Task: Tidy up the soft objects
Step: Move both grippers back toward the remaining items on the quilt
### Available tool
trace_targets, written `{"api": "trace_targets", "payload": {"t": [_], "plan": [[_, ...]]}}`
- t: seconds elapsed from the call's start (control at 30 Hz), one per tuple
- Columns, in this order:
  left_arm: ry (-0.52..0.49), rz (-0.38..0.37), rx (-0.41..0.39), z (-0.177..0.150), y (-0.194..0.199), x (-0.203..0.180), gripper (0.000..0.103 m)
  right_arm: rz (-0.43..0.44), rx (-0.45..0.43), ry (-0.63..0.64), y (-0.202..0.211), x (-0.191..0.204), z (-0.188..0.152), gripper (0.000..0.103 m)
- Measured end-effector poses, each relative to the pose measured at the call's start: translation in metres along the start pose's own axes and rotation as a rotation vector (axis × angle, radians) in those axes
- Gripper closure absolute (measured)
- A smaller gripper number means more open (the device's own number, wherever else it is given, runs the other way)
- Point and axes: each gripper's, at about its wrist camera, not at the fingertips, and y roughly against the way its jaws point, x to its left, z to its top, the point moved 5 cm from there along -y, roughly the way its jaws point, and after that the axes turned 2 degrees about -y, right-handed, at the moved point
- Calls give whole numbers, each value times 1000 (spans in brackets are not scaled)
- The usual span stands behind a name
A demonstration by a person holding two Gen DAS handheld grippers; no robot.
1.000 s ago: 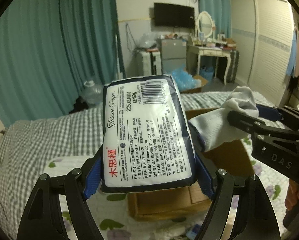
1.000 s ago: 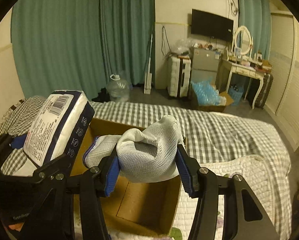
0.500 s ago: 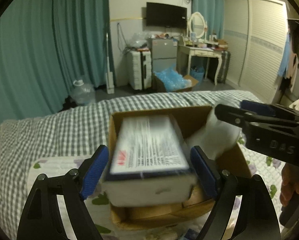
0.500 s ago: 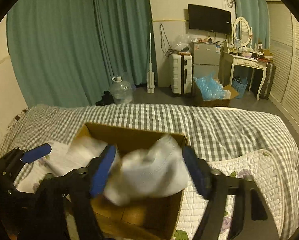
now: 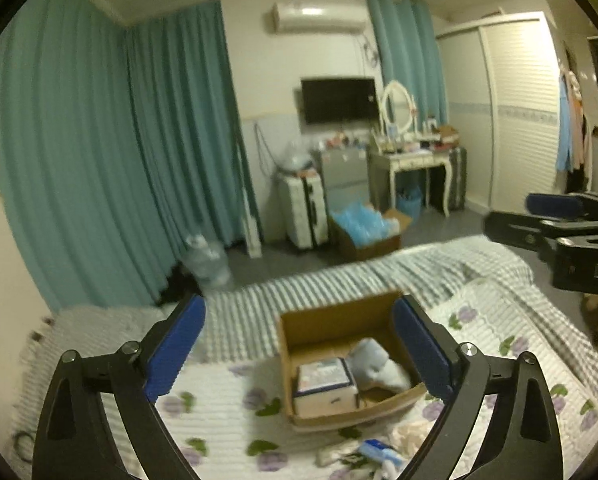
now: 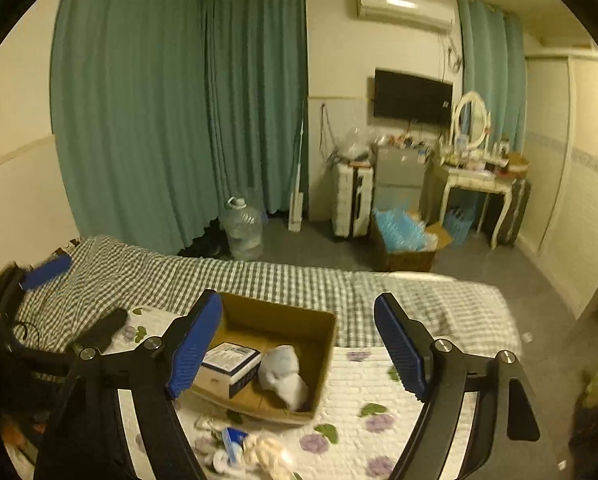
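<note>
An open cardboard box (image 5: 299, 322) (image 6: 323, 364) sits on the bed. Inside it lie a tissue paper pack (image 5: 325, 384) (image 6: 229, 362) and a balled grey-white glove (image 5: 377, 366) (image 6: 285, 376), side by side. My left gripper (image 5: 299, 348) is open and empty, held well above and in front of the box. My right gripper (image 6: 299, 346) is open and empty too, also raised above the box. The right gripper's fingers (image 5: 555, 220) show at the right edge of the left wrist view. The left gripper's fingertip (image 6: 45, 272) shows at the left edge of the right wrist view.
Several small soft items (image 5: 373, 454) (image 6: 251, 452) lie on the flowered quilt (image 5: 215, 412) in front of the box. A checked blanket (image 6: 259, 280) covers the far side of the bed. Beyond are curtains, a water jug (image 6: 243, 228), a suitcase and a dressing table.
Both grippers opened and let go: the tissue pack and the glove dropped into the box. Both grippers then rose and pulled back from the box.
</note>
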Motion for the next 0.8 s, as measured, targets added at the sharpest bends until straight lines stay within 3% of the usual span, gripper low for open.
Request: {"api": "trace_targets", "payload": {"t": [0.2,0.27,0.4,0.6,0.7,0.8], "plan": [[37,14,-53,15,66,19,5,4,-39,31,84,17,7,24],[24,47,-70,12,82,18,0,-10,-57,45,105,22,4,14],[37,45,-75,-5,101,15,0,-9,-81,54,134,34,-11,12],[93,36,-37,-45,102,16,0,7,-39,32,129,37,-54,11],[111,11,8,-69,88,13,0,45,-1,14,103,37,-84,11],[136,36,48,-95,74,11,0,41,68,-4,65,33,-117,11]]}}
